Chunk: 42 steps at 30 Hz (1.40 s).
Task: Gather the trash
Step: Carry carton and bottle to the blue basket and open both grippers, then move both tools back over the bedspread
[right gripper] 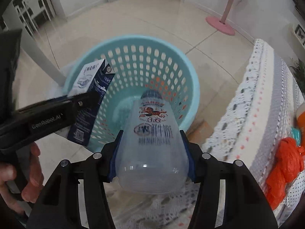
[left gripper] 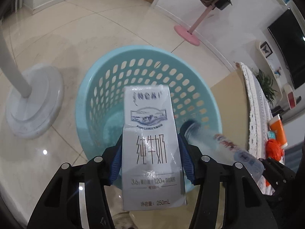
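The left gripper [left gripper: 151,158] is clamping its fingers on a milk carton [left gripper: 150,145], holding it over the blue basket [left gripper: 99,87] on the floor. Beside it, the right gripper [right gripper: 150,158] is gripping a clear plastic bottle [right gripper: 152,143], neck pointing down into the basket's opening
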Available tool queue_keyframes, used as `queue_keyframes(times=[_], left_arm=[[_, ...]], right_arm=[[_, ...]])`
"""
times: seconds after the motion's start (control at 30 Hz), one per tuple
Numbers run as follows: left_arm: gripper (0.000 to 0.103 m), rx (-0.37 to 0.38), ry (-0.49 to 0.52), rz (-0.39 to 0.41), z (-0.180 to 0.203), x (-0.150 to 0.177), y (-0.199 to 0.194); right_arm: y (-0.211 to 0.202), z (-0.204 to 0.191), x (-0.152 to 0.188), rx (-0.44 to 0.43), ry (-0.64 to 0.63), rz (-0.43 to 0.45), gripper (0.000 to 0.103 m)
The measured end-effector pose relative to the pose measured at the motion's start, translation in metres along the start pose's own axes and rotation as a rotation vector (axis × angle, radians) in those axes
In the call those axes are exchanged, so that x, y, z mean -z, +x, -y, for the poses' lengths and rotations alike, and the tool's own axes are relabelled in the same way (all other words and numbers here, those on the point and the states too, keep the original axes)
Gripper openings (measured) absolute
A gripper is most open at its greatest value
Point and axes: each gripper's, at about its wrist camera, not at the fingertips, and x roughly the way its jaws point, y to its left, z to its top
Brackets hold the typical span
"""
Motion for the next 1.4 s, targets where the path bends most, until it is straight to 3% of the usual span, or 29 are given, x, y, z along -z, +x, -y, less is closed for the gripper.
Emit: queue_keyframes(times=[0.13,0.33,0.43,0.7,0.77,0.97,1.03,1.27,1.4], left_arm=[[0.051,-0.02,0.017,-0.008,0.001,-0.003,0.006],[0.065,0.0,-0.02,0.014,-0.01,-0.002,-0.004],[0.065,0.021,-0.037,0.041,-0.007,0.0,-0.016],[0.066,0.076,0.013,0.157,0.031,0.012,-0.067],[0.072,0.08,0.029,0.193,0.042,0.014,-0.082],[0.074,0.075,0.063,0.231,0.066,0.018,-0.107],[0.074,0.082,0.073,0.244,0.076,0.021,-0.112],[0.075,0.184,0.182,0.287,0.158,0.039,-0.13],[0.085,0.243,0.243,0.272,0.216,0.055,-0.12]], right_arm=[[0.009,0.001,0.002,0.001,0.001,-0.01,0.052],[-0.007,0.013,0.003,-0.037,0.051,0.028,0.054],[-0.016,0.017,0.01,-0.053,0.071,0.044,0.055],[-0.069,0.026,0.033,-0.071,0.086,0.188,0.055],[-0.077,0.029,0.03,-0.072,0.082,0.2,0.055],[-0.103,0.046,0.037,-0.108,0.115,0.257,0.055],[-0.123,0.06,0.051,-0.106,0.143,0.312,0.055],[-0.202,0.132,0.114,0.028,0.24,0.542,0.055],[-0.236,0.192,0.157,0.155,0.327,0.624,0.055]])
